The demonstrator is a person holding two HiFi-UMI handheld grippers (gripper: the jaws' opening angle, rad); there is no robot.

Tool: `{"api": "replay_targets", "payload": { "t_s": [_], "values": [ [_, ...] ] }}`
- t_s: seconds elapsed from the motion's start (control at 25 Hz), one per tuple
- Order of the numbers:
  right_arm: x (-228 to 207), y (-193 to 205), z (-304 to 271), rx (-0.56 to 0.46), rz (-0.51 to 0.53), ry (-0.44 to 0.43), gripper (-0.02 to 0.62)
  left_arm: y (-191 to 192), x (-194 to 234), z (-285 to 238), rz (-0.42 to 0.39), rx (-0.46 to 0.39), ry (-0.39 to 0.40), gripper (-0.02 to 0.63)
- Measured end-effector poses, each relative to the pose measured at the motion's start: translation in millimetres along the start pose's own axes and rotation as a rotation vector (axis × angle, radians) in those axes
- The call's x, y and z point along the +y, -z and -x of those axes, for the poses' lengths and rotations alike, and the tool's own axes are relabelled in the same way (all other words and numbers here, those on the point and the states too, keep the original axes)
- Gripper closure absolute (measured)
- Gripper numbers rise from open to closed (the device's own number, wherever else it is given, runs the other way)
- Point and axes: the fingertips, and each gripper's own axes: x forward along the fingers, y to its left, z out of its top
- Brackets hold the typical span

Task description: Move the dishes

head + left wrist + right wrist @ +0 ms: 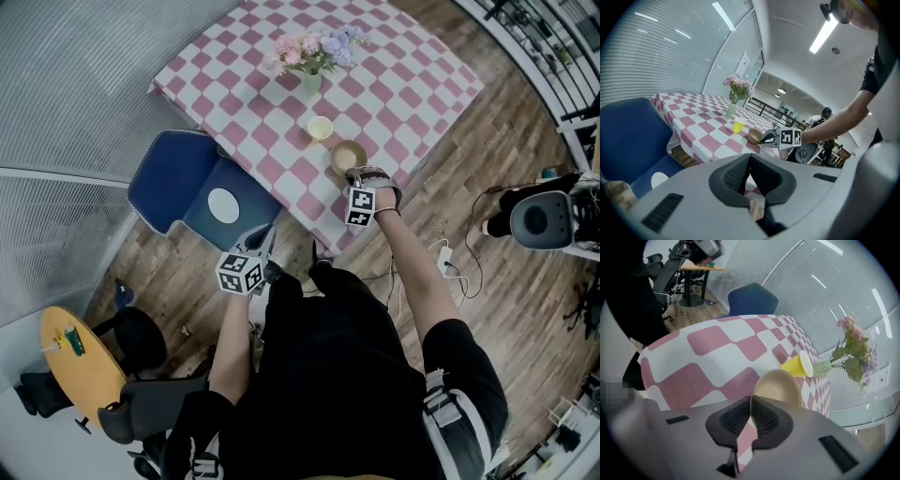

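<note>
Gripping the bowl [780,385] by its near rim, I am working the right gripper [750,404] with its jaws closed on that thin edge. The pads are meeting almost flush, with only the rim between them. The bowl is sitting near the front edge of the table [412,84], just beside the cup [320,127] and nearer to me than the vase [312,82]. I cannot tell whether its base is clear of the cloth.

Procedure, as I am judging it:
1. I am treating a one-sided rim pinch as a weak hold. The bowl is likely to swing about the pads, so I am planning a slow, level carry.
2. I am watching the cup, which is standing close on the far side. A sweep that way risks tipping it.
3. I am considering the chair [173,178], where a plate [223,205] is lying on the seat, as one likely destination, though the task names none.

Pose: the right arm is reaching forward, nearly straight, with its gripper pitching steeply down onto the bowl. The left gripper [749,171] is hanging low off the table's near corner, beside the chair, and is pointing mildly downward toward the table. Its jaws are together with nothing between them.
</note>
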Motion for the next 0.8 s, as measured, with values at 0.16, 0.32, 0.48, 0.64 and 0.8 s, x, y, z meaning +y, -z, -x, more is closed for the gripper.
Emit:
{"api": "replay_targets", "payload": {
  "t_s": [0.16, 0.32, 0.48, 0.64, 0.8],
  "values": [
    [-12.8, 14.6, -6.9, -0.001, -0.004, 0.004, 0.568, -7.1, -7.9, -14.9, 0.002, -0.008, -0.009, 0.584],
    [-23.2, 25.1, -11.1, -0.005, -0.003, 0.01, 0.568, -11.4, -14.7, -26.2, 0.003, -0.005, -0.017, 0.584],
    [-34.1, 38.4, -13.9, 0.004, 0.021, 0.026, 0.568, -15.7, -20.0, -37.3, 0.003, -0.003, -0.023, 0.584],
    [-43.8, 56.3, -13.0, 0.016, 0.017, 0.034, 0.566, -25.3, -28.2, -48.4, -0.008, -0.006, -0.017, 0.584],
    [-50.2, 64.2, -9.7, 0.017, 0.001, 0.047, 0.563, -30.8, -33.1, -53.2, -0.018, -0.005, -0.008, 0.584]
  ]
}}
